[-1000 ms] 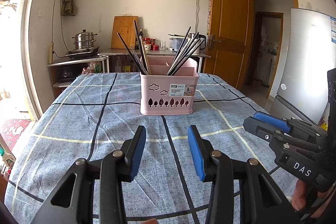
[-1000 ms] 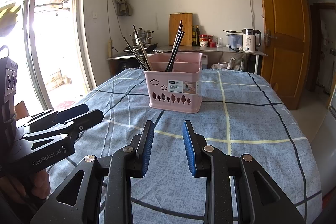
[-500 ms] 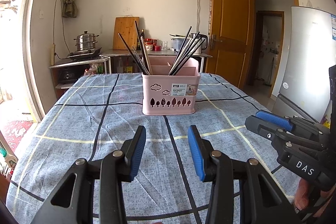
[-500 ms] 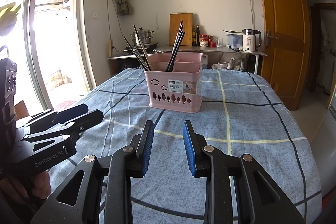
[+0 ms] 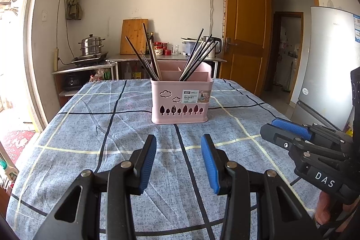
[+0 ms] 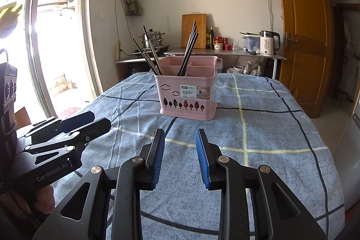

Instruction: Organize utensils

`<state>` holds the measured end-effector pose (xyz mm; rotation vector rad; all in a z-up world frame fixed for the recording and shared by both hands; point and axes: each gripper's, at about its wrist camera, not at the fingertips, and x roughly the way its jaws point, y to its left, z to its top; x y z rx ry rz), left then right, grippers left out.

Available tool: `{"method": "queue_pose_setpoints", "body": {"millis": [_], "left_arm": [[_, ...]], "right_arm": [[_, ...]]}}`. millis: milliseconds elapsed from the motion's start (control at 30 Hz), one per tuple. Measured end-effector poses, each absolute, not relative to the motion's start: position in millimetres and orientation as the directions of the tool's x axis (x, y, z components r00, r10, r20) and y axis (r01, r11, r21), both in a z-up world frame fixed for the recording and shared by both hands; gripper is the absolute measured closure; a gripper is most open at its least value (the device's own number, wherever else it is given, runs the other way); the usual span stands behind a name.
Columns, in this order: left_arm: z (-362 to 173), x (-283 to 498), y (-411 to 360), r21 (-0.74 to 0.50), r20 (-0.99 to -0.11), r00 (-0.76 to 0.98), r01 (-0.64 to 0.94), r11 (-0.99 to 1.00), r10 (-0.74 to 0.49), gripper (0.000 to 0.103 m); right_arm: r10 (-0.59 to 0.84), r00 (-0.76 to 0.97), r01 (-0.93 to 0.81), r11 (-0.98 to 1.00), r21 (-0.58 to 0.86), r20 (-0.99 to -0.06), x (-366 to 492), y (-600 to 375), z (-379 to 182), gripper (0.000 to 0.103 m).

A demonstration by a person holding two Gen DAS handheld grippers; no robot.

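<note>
Checked-cloth worktop [image 5: 90,138] carried a pink basket [image 5: 181,102] of chopsticks [image 5: 198,55], thin, stiff, probably slippery, best pinched mid-shaft; left tongs [image 5: 178,159] and right tongs [image 6: 180,155] both gaped, empty, short of the basket.

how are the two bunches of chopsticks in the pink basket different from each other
The left bunch of chopsticks stands in the left compartment of the pink basket and leans left; the right bunch of chopsticks stands in a compartment further right and leans right. The left bunch includes one lighter, brownish stick, while the right bunch looks all dark. Both fan out above the rim, tips down.
</note>
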<state>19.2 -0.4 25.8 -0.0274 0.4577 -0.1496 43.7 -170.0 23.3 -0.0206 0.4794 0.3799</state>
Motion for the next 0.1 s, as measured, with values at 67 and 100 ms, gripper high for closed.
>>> {"method": "queue_pose_setpoints", "body": {"millis": [67,100], "left_arm": [[25.3,19.7,-0.1,-0.063,-0.44,0.885,0.138,0.988,-0.152,0.06],[25.2,20.3,-0.1,-0.064,-0.442,0.884,0.137,0.988,-0.152,0.06]], "right_arm": [[0.351,0.82,-0.361,0.93,0.068,-0.452,43.5,-169.8,23.7,0.074],[0.351,0.82,-0.361,0.93,0.067,-0.452,43.6,-169.8,23.7,0.074]]}}
